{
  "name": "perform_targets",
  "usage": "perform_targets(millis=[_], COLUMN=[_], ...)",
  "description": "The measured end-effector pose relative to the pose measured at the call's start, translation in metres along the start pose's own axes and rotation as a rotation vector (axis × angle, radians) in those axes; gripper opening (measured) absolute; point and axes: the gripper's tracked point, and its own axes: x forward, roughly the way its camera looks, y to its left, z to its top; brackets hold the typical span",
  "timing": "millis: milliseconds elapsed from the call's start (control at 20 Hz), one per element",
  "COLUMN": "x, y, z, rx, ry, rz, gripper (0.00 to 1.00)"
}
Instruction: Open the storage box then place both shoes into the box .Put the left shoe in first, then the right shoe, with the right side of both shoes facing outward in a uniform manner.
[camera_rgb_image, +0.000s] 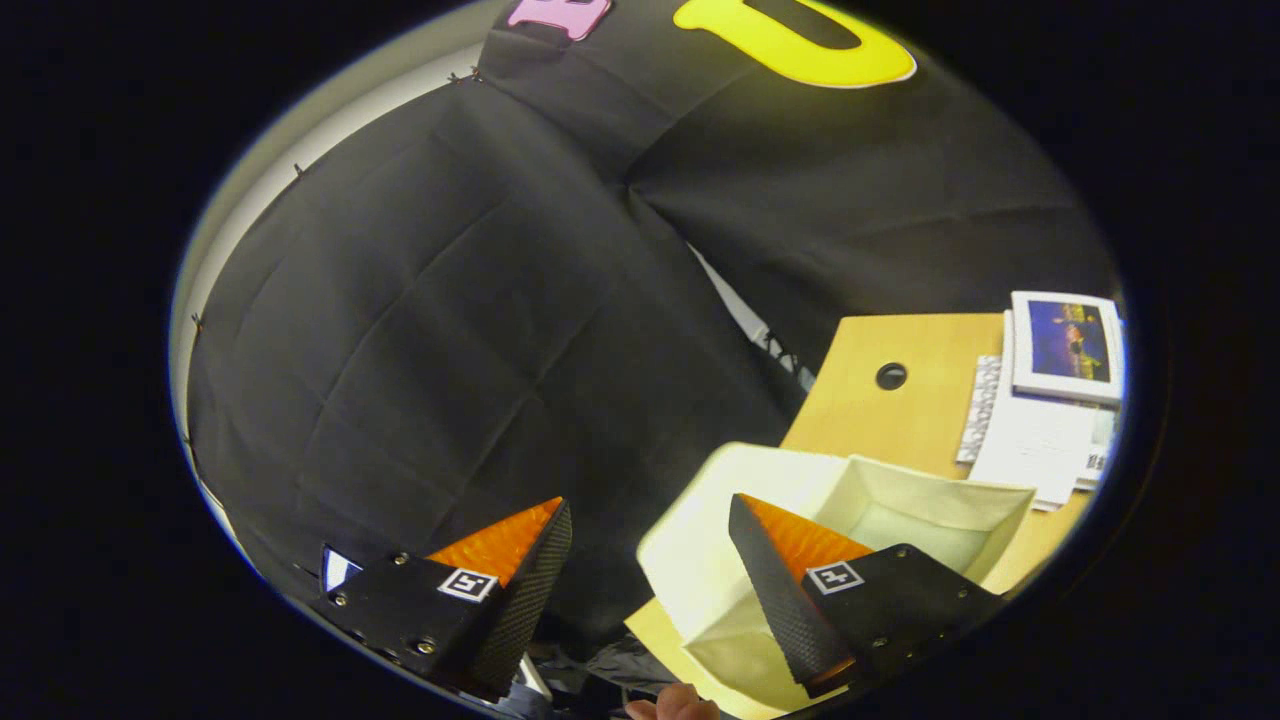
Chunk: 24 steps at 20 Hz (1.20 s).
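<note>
1. A light wooden table (905, 420) stands against the booth's black cloth wall (450, 330), its top seen at a steep tilt.
2. A round dark hole (891, 376) is set in the tabletop, near the edge that meets the cloth.
3. A stack of white printed papers (1035, 440) lies on the table beyond the hole, with a strip of dense grey pattern along the side facing it.
4. A white-bordered booklet (1066, 345) with a dark blue picture rests on top of the papers, overlapping their far end.
5. The cloth hangs in creased folds, and a pale wall (330, 130) shows behind its upper edge.
</note>
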Motion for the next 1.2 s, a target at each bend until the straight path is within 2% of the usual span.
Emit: perform_targets(millis=[350,750,1000,1200], x=[-0.111,-0.223,-0.256,-0.268], y=[-0.055,-0.134,-0.198,-0.234], z=[0.015,-0.001,-0.063,-0.112], rx=[-0.061,-0.100,-0.076,0.004], ry=[-0.163,-0.268,-0.210,-0.148], rz=[-0.189,-0.419,-0.570,-0.627], gripper=[0.97,0.96,0.96,0.97])
